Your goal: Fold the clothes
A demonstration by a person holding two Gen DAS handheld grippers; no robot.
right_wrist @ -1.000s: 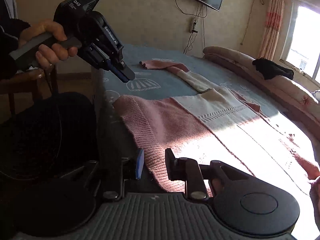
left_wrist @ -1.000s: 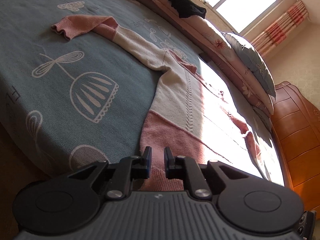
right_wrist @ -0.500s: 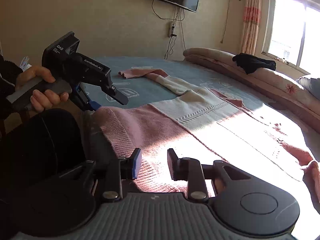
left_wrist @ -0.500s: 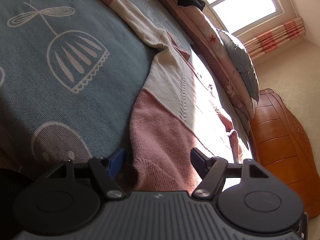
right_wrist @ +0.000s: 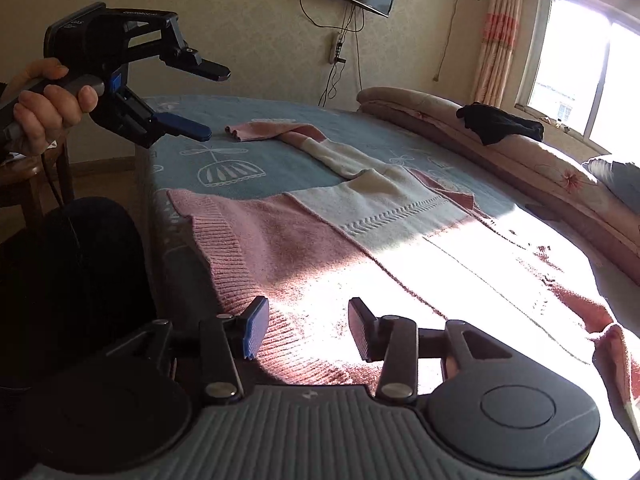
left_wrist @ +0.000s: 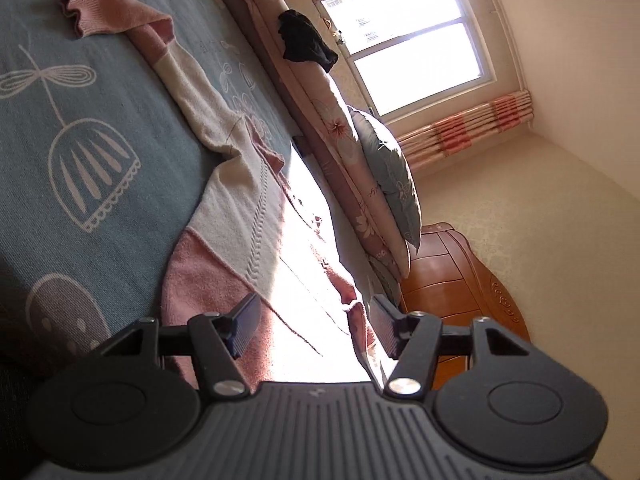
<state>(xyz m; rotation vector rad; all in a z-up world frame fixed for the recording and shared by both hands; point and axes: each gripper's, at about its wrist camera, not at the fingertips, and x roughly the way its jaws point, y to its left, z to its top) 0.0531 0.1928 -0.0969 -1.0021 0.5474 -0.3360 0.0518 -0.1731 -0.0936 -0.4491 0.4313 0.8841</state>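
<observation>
Two claws, both spread and holding nothing: my left claw (right_wrist: 200, 104) hangs above the bed (right_wrist: 280, 160), my right claw (right_wrist: 306, 330) just over the sweater (right_wrist: 288, 240) hem. I'd pinch both hem corners evenly before lifting.

home bedroom: bed (right_wrist: 280, 152), pillow (left_wrist: 392, 168)

Open blue bed (right_wrist: 280, 160) lies left of the sweater (right_wrist: 304, 240); rolled bedding (right_wrist: 520, 160) walls the far edge.
</observation>
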